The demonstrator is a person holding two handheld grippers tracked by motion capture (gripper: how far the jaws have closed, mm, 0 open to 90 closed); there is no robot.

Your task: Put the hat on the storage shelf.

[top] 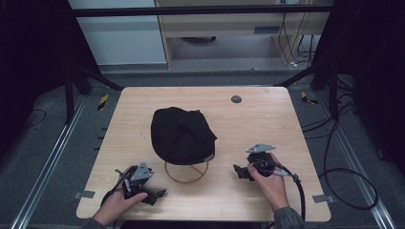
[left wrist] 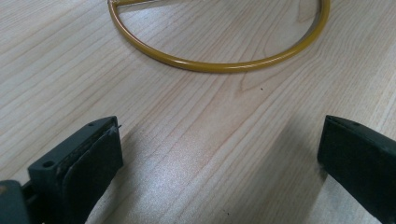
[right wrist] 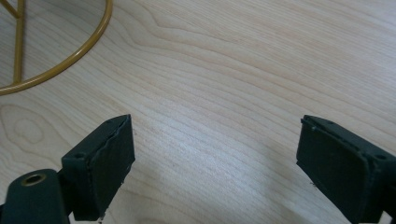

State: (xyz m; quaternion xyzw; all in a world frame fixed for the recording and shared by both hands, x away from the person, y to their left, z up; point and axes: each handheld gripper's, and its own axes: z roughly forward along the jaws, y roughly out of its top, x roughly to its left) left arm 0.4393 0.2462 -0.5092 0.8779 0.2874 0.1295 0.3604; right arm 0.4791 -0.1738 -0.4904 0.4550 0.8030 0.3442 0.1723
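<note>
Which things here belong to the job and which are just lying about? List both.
Job: black cap on the gold wire stand; left gripper and right gripper, both open beside it.
Lying about: grey disc on the table.
</note>
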